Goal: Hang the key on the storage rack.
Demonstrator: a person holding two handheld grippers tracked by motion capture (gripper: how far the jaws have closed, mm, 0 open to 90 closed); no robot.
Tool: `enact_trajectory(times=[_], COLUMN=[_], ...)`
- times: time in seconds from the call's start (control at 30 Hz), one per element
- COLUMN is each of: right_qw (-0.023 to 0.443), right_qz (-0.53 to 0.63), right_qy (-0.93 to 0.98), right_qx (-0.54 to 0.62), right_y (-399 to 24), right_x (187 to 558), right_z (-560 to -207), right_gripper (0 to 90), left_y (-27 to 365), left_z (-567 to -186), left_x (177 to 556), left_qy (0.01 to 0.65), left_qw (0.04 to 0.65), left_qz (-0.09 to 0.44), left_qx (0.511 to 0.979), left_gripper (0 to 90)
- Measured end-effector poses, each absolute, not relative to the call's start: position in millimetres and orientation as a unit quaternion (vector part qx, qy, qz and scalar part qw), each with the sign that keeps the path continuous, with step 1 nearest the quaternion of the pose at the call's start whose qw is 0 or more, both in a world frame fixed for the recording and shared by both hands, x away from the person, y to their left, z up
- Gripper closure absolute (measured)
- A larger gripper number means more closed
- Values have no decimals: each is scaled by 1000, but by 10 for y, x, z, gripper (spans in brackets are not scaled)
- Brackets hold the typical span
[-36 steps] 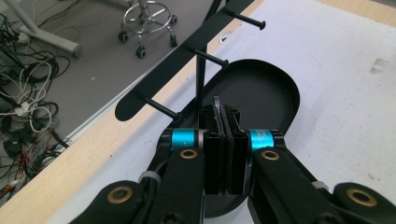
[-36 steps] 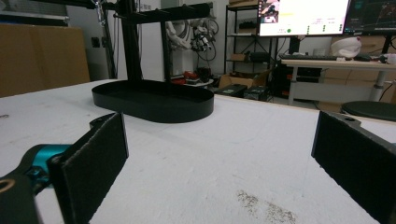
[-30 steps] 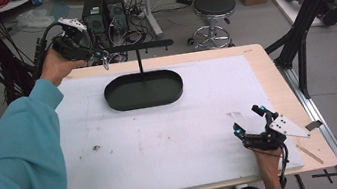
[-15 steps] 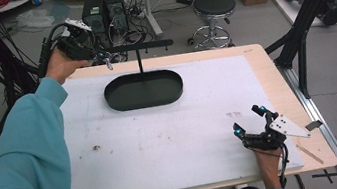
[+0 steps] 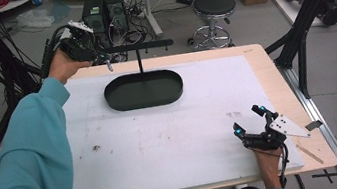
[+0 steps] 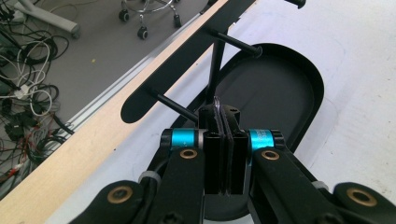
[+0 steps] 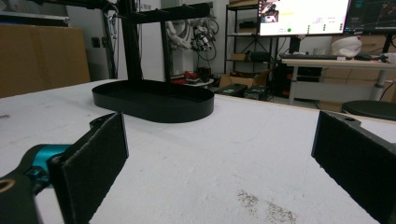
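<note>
At table's far edge, left tongs (image 5: 106, 62) clenched on something thin, black stand (image 5: 144, 89) crossbar running left-right, right tongs (image 5: 249, 122) released.

Even, bright indoor light from overhead; no hard glare. High view: white surface (image 5: 163, 140) evenly lit, only faint soft shadows around the black tray (image 5: 143, 90) and under the right gripper (image 5: 252, 125). Picture soft, low in detail, slightly blocky; floor clutter at the top smeared. Mild wide-angle bend at the edges. Left gripper view: the left gripper (image 6: 219, 121) close to the lens is sharp, with small highlights on brass rivets and teal parts; tray interior shows a dull sheen; floor cables at left a bit soft. Right gripper view: near pads (image 7: 95, 163) blurred, tray fairly sharp, monitor (image 7: 303, 16) at back bright, nearly blown out; background shelves hazy.
</note>
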State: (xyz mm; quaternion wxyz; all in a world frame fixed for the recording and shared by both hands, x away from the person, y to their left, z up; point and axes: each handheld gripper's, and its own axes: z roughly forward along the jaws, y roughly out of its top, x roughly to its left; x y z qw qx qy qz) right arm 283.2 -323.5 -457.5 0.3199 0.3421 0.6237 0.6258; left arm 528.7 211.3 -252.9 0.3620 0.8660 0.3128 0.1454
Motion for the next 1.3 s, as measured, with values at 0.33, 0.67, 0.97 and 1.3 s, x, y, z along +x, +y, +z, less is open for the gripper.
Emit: enact_trajectory(times=[0.33, 0.67, 0.97, 1.3], right_qw=[317, 317, 321, 318], right_qz=[627, 628, 626, 627], right_qy=[624, 623, 624, 623], right_qx=[342, 343, 341, 343], right_y=[-3237, -3237, -3241, -3242], right_x=[2831, 2833, 2835, 2831], right_z=[-4575, -4575, -4574, -4575], right_gripper=[29, 29, 29, 29], left_y=[2156, 2160, 2151, 2126], left_z=[-2558, -2572, -2587, -2627], left_x=[5335, 5371, 5394, 5448], left_qy=[319, 326, 330, 352], left_qw=[355, 356, 353, 351], left_qz=[148, 155, 167, 183], left_qx=[866, 862, 860, 848], left_gripper=[883, 882, 882, 881])
